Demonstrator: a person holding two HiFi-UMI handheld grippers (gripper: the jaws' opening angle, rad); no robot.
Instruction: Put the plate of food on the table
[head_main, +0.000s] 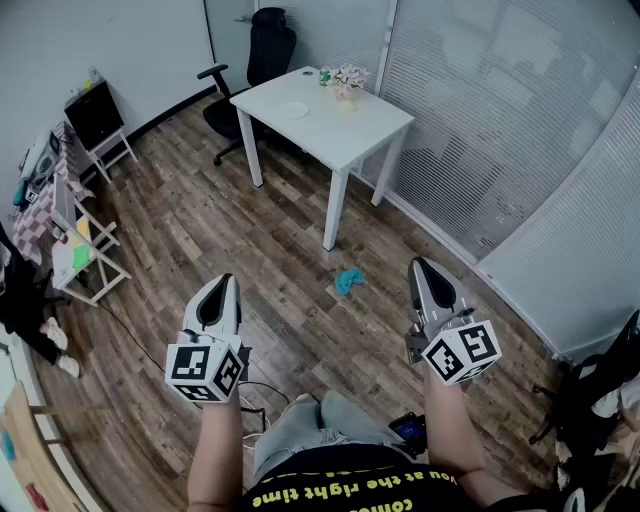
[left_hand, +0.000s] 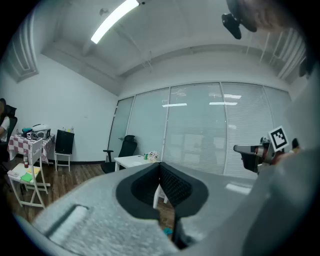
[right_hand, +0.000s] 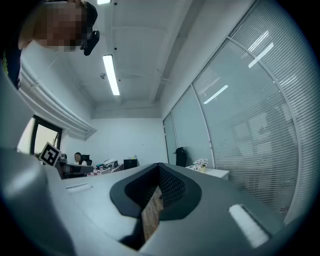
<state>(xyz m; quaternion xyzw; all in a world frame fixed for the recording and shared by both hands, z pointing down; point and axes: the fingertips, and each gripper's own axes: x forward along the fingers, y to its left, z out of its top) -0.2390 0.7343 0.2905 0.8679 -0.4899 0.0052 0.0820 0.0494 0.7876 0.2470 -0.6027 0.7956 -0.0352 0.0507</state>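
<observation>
Tongs first: the left tongs and right tongs are both pinched shut with nothing in them. They're held out level above the person's legs, so no plate is being carried right now.

Just past them a blue rag lies on the wood floor, roughly between the person and the table. Off to the left is a small white rack with clutter on it, but I can't make out a plate there.

Further on is the white table. A pale plate sits on its top toward the black office chair, apart from the little flower vase at the far edge. It's too small to tell whether there's food on it. So I honestly can't say if that's the plate already delivered or a different one.

My take, if the plate has yet to be fetched:
- Spread the tongs before reaching, not at the last second.
- Take the rim from opposite sides with both so it can't tip.
- Keep it flat while walking and step around that rag.
- Come in at the near bare corner of the table, away from the flowers.
- Let go only once it's sitting flat.
</observation>
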